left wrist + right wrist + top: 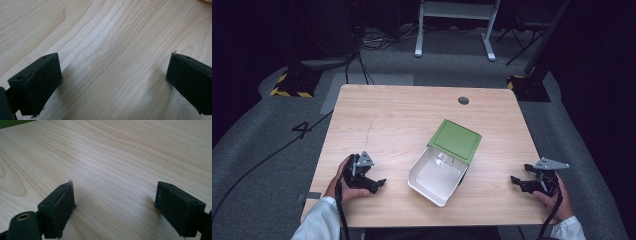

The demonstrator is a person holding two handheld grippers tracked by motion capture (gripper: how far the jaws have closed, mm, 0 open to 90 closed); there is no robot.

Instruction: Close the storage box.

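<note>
I rest both tools on the pale wood-grain table [387,110], one at each near corner, with the white open plastic box [435,176] lying between them, well apart from both. Its flat green square lid [455,140] is flung back on the far side, seemingly joined along the box's far edge, and something small and clear sits inside against the far wall; I cannot tell what it is.

My left gripper [373,184] has its black jaws spread wide, with bare wood between them in the left gripper view [113,82]. My right gripper [521,183] is likewise parted and holds nothing; in the right gripper view [115,205] a sliver of the green lid shows at the top left corner.

I judge that I am at a resting point, with no grasp begun. The box is the nearest thing to work on, so the next move probably calls for bringing one tool inward to the lid's free edge while the other steadies the white wall.
</note>
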